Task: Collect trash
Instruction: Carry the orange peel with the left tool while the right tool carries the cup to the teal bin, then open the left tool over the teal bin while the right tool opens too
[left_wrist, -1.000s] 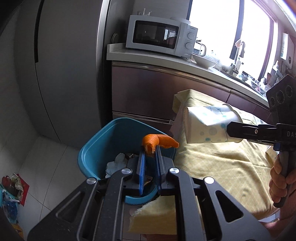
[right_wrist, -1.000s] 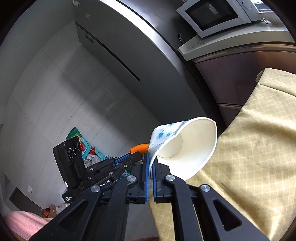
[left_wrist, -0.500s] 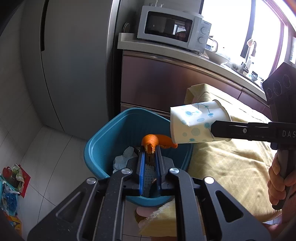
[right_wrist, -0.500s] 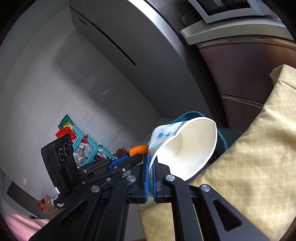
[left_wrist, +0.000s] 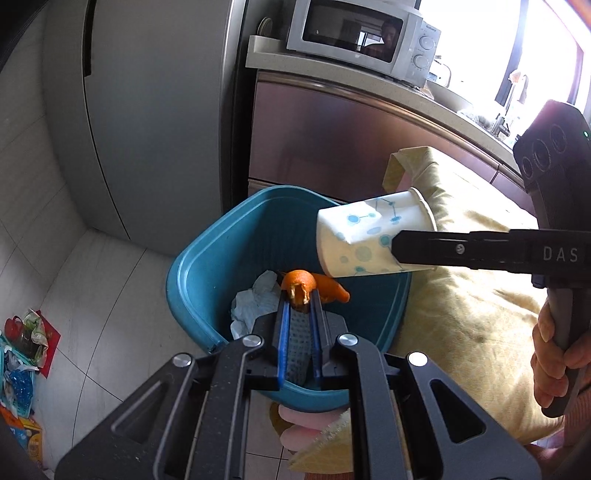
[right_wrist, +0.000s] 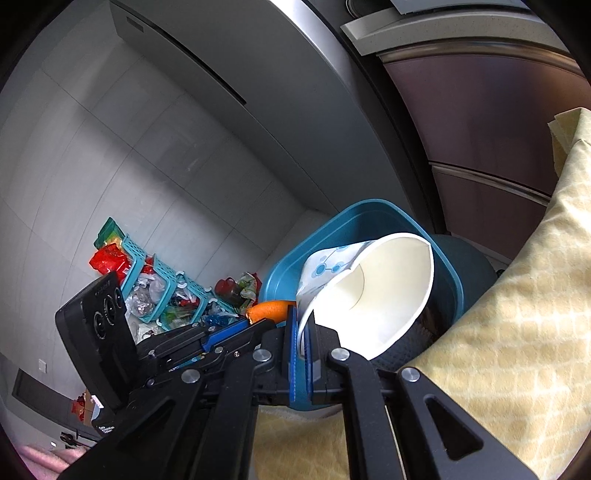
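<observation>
We have brought both grippers down over the blue bin (left_wrist: 192, 280).
Our left gripper (left_wrist: 298, 301) clamps orange peel (left_wrist: 299, 284); the right gripper (right_wrist: 304, 332) pinches the paper cup (right_wrist: 369, 295) wall above the rim. Released early, the cup may hit the rim and land on the yellow cloth (left_wrist: 472, 295).

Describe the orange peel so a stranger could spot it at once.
Find the teal bin on the floor beside the yellow-clothed table. Over its opening, the left gripper pinches a curled orange peel, the only orange thing there, just below the white dotted paper cup.
</observation>
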